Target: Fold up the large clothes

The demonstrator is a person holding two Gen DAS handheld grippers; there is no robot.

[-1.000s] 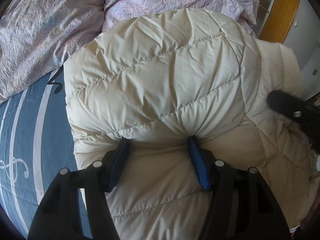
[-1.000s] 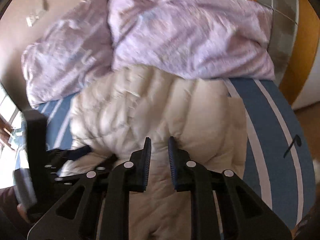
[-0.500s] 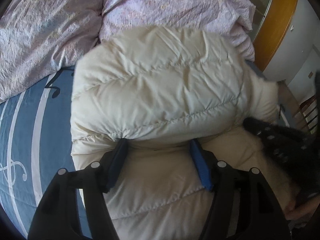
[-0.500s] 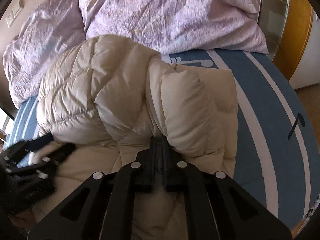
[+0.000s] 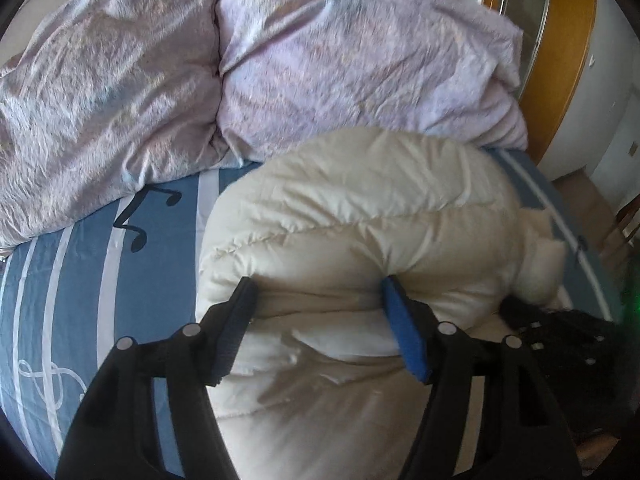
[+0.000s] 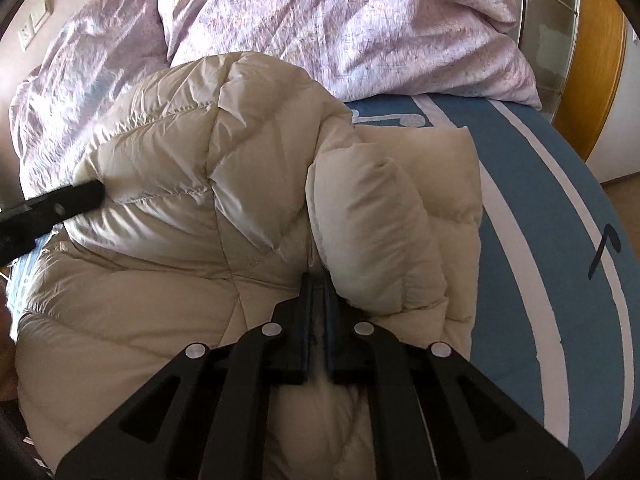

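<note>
A cream quilted down jacket [image 5: 360, 208] lies bunched on the bed, its upper half folded over toward me. My left gripper [image 5: 316, 292] straddles a thick fold at the jacket's left side. The puffy cloth fills the gap between the blue pads and puckers at both of them, while the jaws are slowly opening. In the right wrist view one of its fingers [image 6: 68, 200] touches the jacket [image 6: 180, 160] at the left. My right gripper [image 6: 316, 280] is shut, its tips pushed into the crease beside the folded sleeve [image 6: 372, 220]. No cloth shows between its pads.
The bed has a blue sheet [image 5: 80, 280] with white stripes and music notes. Crumpled lilac bedding [image 5: 320, 60] is piled at the head, just beyond the jacket. A wooden frame [image 5: 560, 40] and the floor lie past the bed's right edge.
The right gripper came down and shut, then stayed pressed into the jacket. The left gripper drew back and up with the fold, so more sheet and lilac bedding show.
</note>
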